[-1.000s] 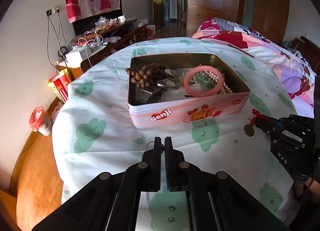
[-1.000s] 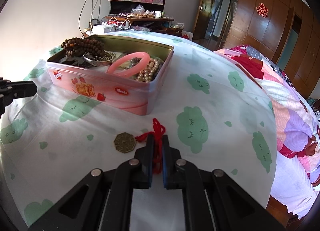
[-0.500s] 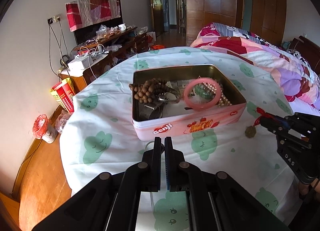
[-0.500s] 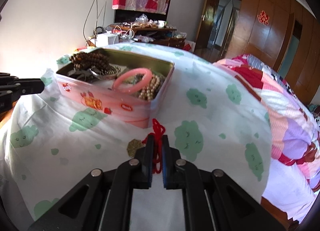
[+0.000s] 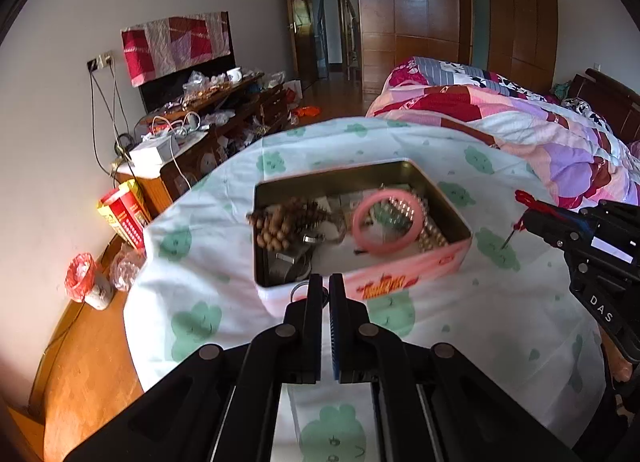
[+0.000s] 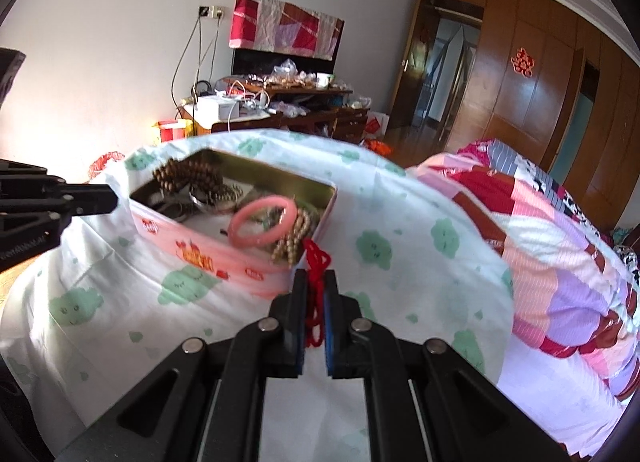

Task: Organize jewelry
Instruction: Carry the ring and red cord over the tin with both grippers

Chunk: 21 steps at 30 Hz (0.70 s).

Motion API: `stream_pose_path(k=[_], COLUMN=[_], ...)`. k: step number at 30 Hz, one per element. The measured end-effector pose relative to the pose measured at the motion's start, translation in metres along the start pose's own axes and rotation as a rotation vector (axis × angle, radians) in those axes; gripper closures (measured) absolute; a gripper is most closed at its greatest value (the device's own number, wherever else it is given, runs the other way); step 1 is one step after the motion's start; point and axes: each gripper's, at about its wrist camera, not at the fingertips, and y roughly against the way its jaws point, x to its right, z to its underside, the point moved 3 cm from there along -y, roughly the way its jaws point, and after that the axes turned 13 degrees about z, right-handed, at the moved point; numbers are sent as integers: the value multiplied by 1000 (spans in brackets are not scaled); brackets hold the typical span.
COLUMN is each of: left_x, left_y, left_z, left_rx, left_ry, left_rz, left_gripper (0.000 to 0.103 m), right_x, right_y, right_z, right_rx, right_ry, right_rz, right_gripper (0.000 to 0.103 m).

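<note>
An open pink tin [image 5: 404, 282] [image 6: 208, 258] stands on the cloud-print tablecloth [image 5: 192, 262]. In it lie a brown wooden bead string [image 5: 280, 221] [image 6: 188, 177], a pink bangle [image 5: 386, 225] [image 6: 264, 221] and pale gold beads [image 5: 434, 236] [image 6: 292, 244]. My left gripper [image 5: 325, 282] hovers in front of the tin's near wall, shut on a thin metal ring [image 5: 297, 290] that sticks out to its left. My right gripper [image 6: 314, 278] [image 5: 525, 217] is up at the tin's right corner, shut on a red cord [image 6: 317, 260] [image 5: 525, 197]. The cord's pendant is hidden below the fingers.
A bed with a patchwork quilt [image 5: 520, 121] [image 6: 560, 242] runs close along the table's right side. A cluttered wooden sideboard [image 5: 208, 121] stands beyond the table at the left wall. A red bag [image 5: 82, 278] and a red box [image 5: 124, 213] sit on the floor.
Both grippers have risen, each still shut on its item. The bronze pendant on the red cord has left the cloth. The tin now sits lower in both views.
</note>
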Motion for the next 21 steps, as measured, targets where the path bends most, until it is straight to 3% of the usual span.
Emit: stream_pose_path(k=[21], left_x=[-10], left_y=[-12], left_z=[-53], left_rx=[43], left_ry=[-21], left_rz=[-48], left_gripper=[101], right_x=[-7], right_y=[-6], right_z=[-55], right_rx=[112], right_ry=[69], right_rz=[21], right_gripper=[95])
